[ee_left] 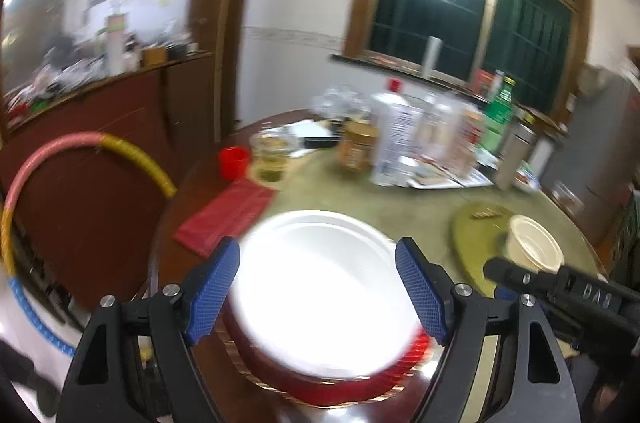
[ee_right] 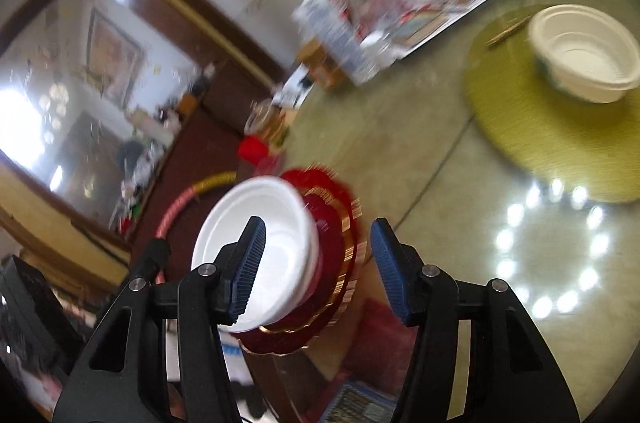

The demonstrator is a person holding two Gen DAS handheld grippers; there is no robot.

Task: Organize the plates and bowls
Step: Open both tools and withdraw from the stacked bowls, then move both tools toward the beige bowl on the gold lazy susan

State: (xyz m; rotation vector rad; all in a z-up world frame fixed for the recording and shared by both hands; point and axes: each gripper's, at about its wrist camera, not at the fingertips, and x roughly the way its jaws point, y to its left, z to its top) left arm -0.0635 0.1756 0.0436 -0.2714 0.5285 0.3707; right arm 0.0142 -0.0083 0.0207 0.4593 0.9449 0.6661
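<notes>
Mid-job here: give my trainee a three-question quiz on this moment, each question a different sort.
1. True or false: the round white foam plate rests on the red gold-rimmed placemat.
2. Where does the cream plastic bowl sit? A) on the round olive-green placemat B) on the red cloth
3. Fill in: the left tongs and right tongs are both ____.

Key: 1 true; 2 A; 3 open.

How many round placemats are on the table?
2: a red placemat under the white plate near the table edge, and a green placemat under the cream bowl. Clutter may hide others.
</notes>
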